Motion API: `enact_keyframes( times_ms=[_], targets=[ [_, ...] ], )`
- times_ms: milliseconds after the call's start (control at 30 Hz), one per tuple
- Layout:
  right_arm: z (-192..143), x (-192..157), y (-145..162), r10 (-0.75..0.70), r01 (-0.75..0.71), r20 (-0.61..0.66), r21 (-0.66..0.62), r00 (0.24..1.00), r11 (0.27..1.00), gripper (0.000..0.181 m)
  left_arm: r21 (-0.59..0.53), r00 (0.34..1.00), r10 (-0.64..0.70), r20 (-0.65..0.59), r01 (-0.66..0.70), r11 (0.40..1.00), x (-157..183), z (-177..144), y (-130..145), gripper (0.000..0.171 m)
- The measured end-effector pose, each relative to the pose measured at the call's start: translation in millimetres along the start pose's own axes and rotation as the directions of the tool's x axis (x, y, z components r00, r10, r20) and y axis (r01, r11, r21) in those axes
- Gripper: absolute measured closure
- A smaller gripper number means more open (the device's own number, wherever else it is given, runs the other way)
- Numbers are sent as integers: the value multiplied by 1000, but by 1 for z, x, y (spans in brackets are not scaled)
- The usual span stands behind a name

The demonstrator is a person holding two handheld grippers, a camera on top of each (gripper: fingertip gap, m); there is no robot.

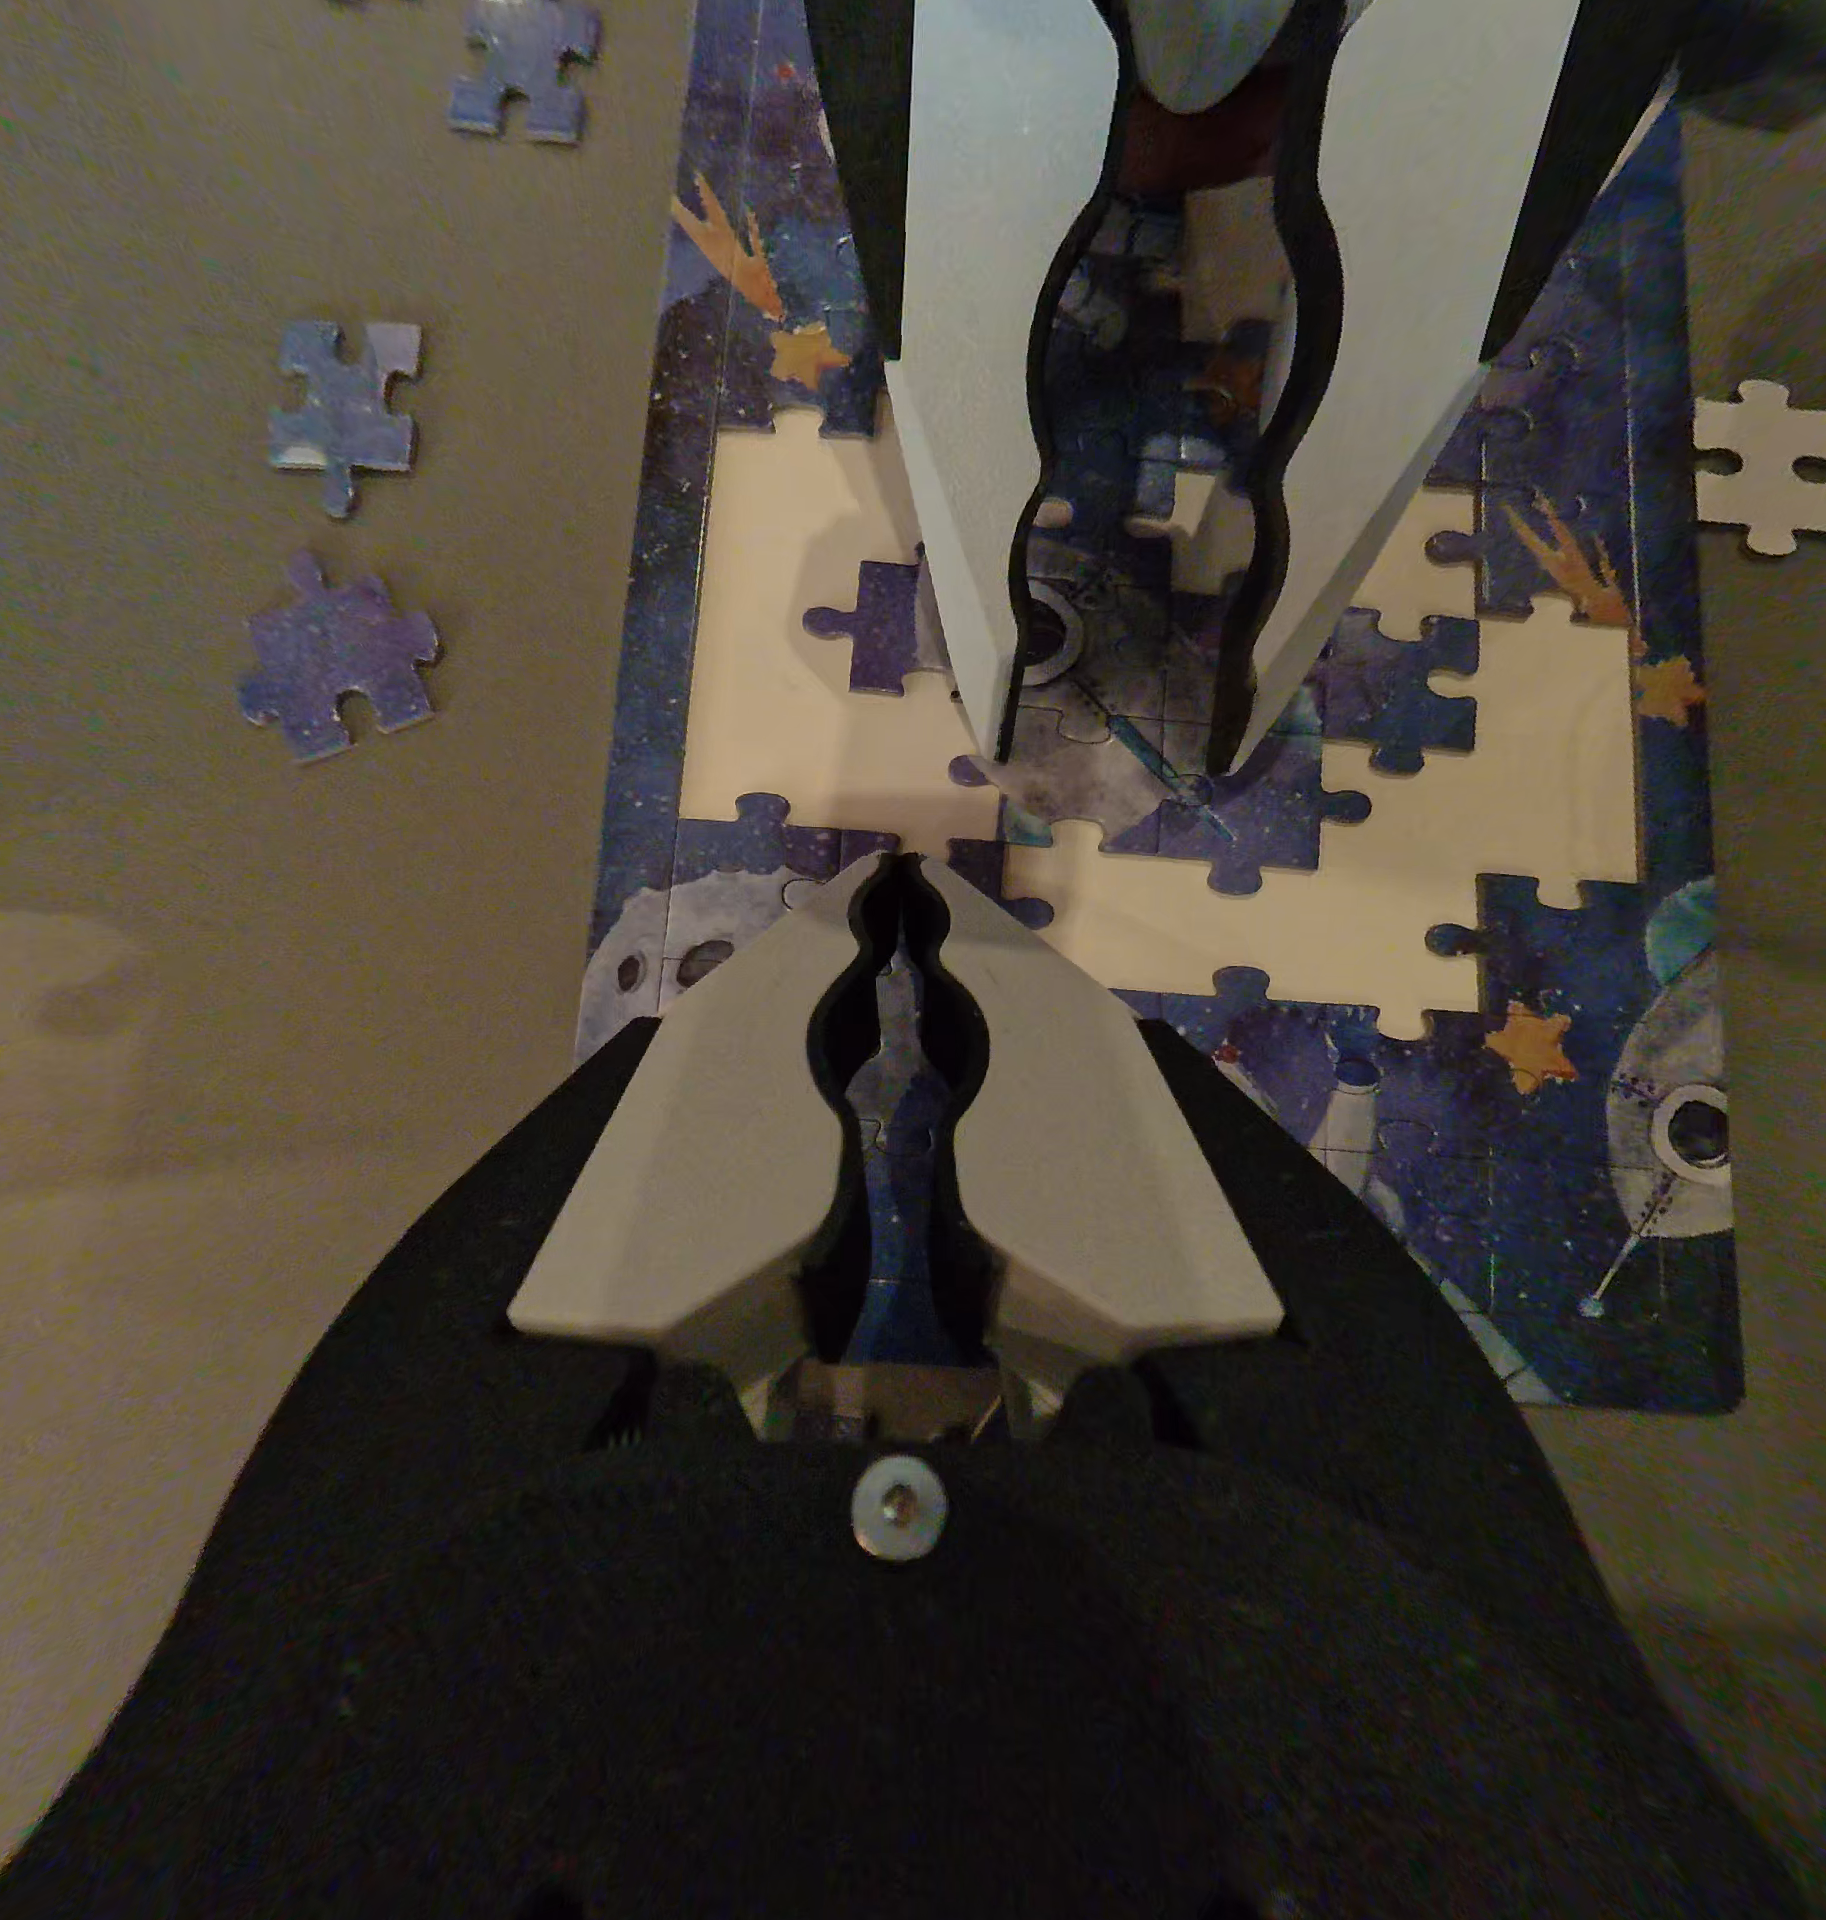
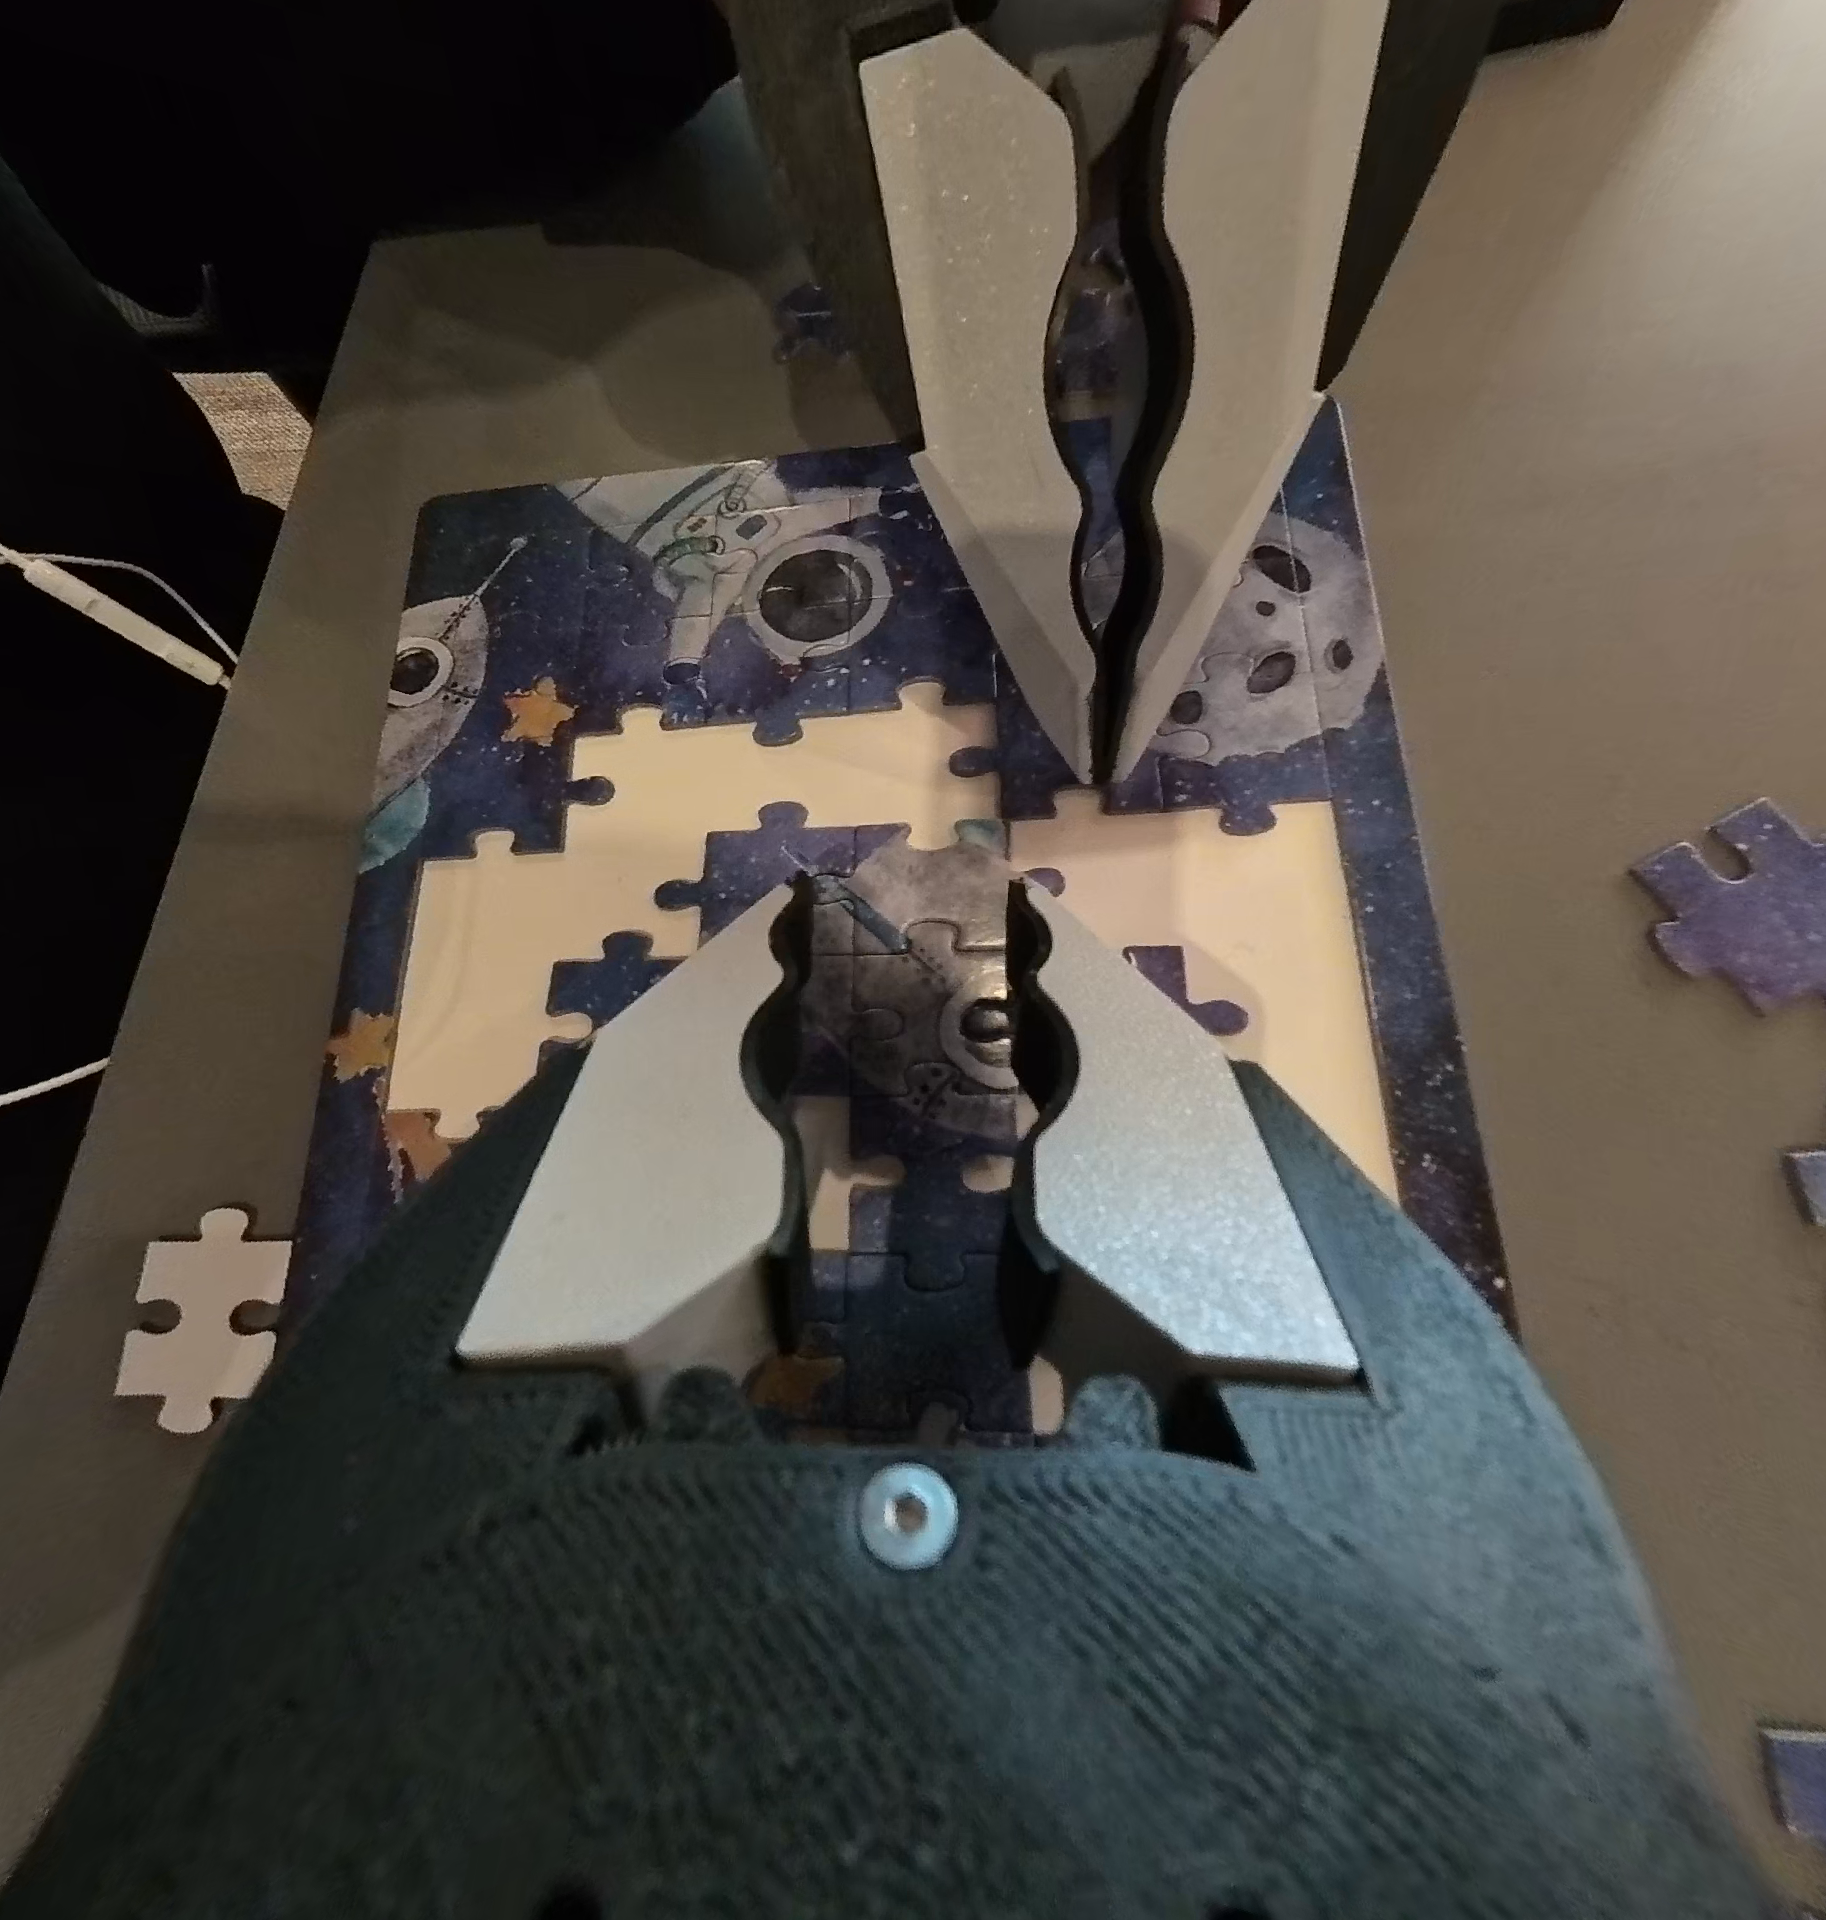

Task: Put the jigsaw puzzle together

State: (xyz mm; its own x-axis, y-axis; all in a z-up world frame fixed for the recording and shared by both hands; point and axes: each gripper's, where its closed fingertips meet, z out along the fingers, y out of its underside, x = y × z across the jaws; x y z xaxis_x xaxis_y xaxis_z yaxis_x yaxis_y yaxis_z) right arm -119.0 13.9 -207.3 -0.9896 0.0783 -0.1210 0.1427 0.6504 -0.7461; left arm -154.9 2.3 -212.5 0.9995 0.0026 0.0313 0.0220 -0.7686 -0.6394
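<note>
A blue space-picture jigsaw lies in its tray (image 1: pixel 784 748), with cream base showing in the middle (image 2: pixel 1200 883). A joined cluster of pieces (image 1: pixel 1085 779) with a grey porthole sits in the centre (image 2: pixel 909 966). My right gripper (image 2: pixel 909 885) is open, its tips set down on either side of this cluster; in the left wrist view it reaches in from the top (image 1: pixel 1115 756). My left gripper (image 1: pixel 904 857) is shut with nothing visible between the fingers. Its tip rests at the edge of the assembled border pieces (image 2: pixel 1101 774), close to the cluster's corner.
Three loose blue pieces (image 1: pixel 348 416) lie on the table on one side of the tray (image 2: pixel 1771 904). A white face-down piece (image 1: pixel 1771 478) lies on the other side (image 2: pixel 208 1314). The table edge and a white cable (image 2: pixel 78 603) are just beyond it. Spacing between my two grippers at the tips: around 4 cm.
</note>
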Motion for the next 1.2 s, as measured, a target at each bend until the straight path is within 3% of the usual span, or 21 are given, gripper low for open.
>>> enact_keyframes(
  times_ms=[300,400,600,767,1067,1133,1200],
  targets=[
    [-3,-2,-3,0,0,13,24,1000,1000,139,2,1000,0,0,0,1000,0,0,0,171],
    [-28,12,-13,48,-43,-34,134,998,990,133,1,1000,8,7,-8,1000,0,0,0,171],
    [-87,46,-10,160,-107,-149,315,976,943,142,3,1000,9,7,-9,1000,0,0,0,171],
    [-76,46,9,96,-58,-212,177,973,983,156,8,1000,5,1,-5,1000,0,0,0,171],
    [-43,1,19,-16,15,14,87,1000,996,178,12,1000,8,0,-8,1000,0,0,0,171],
    [-35,0,31,-35,35,9,6,999,999,181,12,1000,9,0,-9,1000,0,0,0,171],
    [-38,0,26,-52,53,-11,15,999,998,181,14,1000,13,-1,-13,1000,0,0,0,171]
  ],
)
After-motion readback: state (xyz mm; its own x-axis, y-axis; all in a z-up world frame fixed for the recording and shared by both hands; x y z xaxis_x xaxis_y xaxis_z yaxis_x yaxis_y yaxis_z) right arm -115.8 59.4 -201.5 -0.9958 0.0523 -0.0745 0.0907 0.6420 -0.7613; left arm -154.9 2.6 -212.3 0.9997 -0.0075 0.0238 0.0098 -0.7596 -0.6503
